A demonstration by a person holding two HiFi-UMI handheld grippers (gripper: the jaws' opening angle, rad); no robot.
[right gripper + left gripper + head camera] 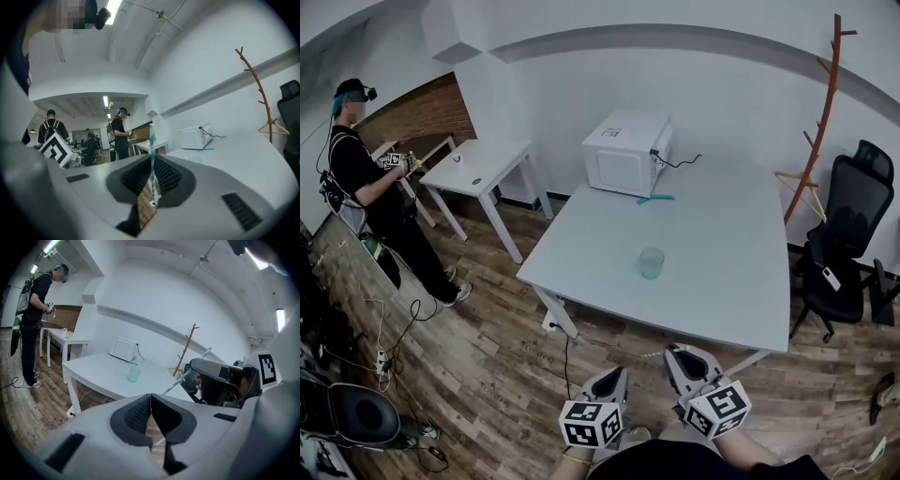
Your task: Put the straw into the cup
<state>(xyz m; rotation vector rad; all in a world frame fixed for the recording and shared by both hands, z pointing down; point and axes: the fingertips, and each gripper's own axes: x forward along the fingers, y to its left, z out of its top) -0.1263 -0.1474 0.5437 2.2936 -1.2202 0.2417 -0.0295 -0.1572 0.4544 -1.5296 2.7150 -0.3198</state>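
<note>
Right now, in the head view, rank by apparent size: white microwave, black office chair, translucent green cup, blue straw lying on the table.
1. Black office chair
2. White microwave
3. Translucent green cup and blue straw: too alike to rank, straw longer, cup bulkier.

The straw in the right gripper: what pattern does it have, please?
Straw: teal-and-white stripes, clearest in the right gripper view.

Looks like an office doubling as a test lab: white tables point(722, 253), office chair point(851, 220), microwave point(623, 155), floor cables point(382, 330), another person point(367, 178) wearing recording gear.
</note>
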